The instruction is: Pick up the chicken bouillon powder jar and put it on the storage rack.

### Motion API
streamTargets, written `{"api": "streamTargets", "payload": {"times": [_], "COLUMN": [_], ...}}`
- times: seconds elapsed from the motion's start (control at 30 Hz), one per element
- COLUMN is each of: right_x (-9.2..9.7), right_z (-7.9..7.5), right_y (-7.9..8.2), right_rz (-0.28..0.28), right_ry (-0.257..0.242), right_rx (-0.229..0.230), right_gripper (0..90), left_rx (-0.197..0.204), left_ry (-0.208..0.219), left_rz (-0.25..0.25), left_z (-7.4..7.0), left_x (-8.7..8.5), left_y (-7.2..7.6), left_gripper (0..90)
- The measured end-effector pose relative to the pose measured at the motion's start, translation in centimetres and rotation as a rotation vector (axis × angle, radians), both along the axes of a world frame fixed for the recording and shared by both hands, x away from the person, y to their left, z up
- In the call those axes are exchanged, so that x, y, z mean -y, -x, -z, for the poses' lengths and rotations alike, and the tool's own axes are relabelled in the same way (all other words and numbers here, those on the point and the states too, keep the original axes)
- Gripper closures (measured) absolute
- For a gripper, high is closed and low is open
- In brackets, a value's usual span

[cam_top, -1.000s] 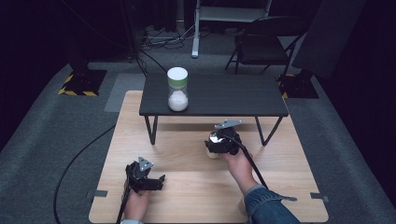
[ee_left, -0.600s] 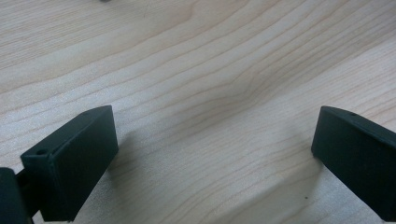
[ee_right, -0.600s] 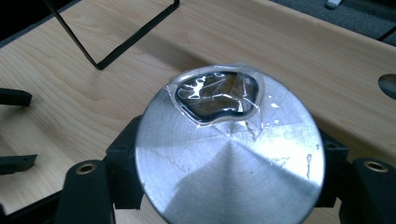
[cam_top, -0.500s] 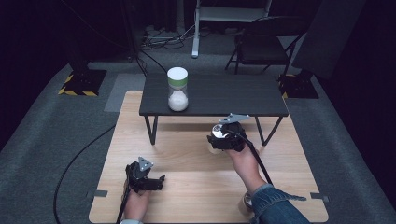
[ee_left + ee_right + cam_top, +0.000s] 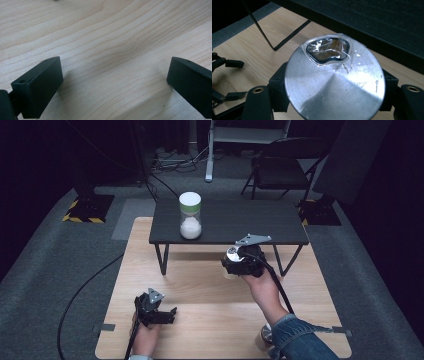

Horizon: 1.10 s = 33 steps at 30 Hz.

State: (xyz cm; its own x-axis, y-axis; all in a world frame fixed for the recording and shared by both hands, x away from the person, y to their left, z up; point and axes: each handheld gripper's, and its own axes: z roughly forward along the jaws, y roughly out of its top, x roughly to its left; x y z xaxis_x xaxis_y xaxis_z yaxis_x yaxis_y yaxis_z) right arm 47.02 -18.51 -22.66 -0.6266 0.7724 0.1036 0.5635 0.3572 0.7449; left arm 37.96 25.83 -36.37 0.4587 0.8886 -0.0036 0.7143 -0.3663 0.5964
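Here the right gripper (image 5: 239, 263) has its jaws clamped on a round metal-lidded container (image 5: 334, 82), held above the wooden board (image 5: 210, 285) just in front of the low black table (image 5: 235, 222), whose near edge and thin legs (image 5: 262, 27) stand close before it. On that table, well to the left, stands a clear jar (image 5: 190, 215) with a white lid and white powder, while the left gripper (image 5: 156, 312) rests low on the board, its jaws spread wide with nothing between them. The container's body is hidden under its shiny lid, the taped patch on that lid is hard to make out, and another small container (image 5: 264, 336) near the person's sleeve (image 5: 300, 340) is mostly covered
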Motion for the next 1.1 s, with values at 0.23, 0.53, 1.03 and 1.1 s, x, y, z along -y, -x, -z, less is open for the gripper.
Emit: {"api": "streamTargets", "payload": {"times": [0.23,0.53,1.03,1.1], "right_x": [0.4,0.5,1.1,1.3], "right_z": [-1.1,-2.7,-4.7,-5.0], "right_y": [-0.1,-0.1,0.0,0.0], "right_rz": [0.013,0.013,0.043,0.047], "right_ry": [-0.018,-0.036,-0.077,-0.079], "right_rx": [0.017,0.055,0.085,0.092], "right_gripper": [31.3,31.3,31.3,31.4], "left_rx": [0.000,-0.001,-0.001,-0.001], "left_ry": [0.000,0.001,0.001,0.001], "left_rz": [0.000,0.018,0.018,0.018], "left_z": [0.0,0.0,0.0,0.0], "left_x": [0.0,-0.3,-0.2,-0.2], "left_y": [0.0,0.1,0.1,0.1], "left_gripper": [0.4,0.4,0.3,0.3]}}
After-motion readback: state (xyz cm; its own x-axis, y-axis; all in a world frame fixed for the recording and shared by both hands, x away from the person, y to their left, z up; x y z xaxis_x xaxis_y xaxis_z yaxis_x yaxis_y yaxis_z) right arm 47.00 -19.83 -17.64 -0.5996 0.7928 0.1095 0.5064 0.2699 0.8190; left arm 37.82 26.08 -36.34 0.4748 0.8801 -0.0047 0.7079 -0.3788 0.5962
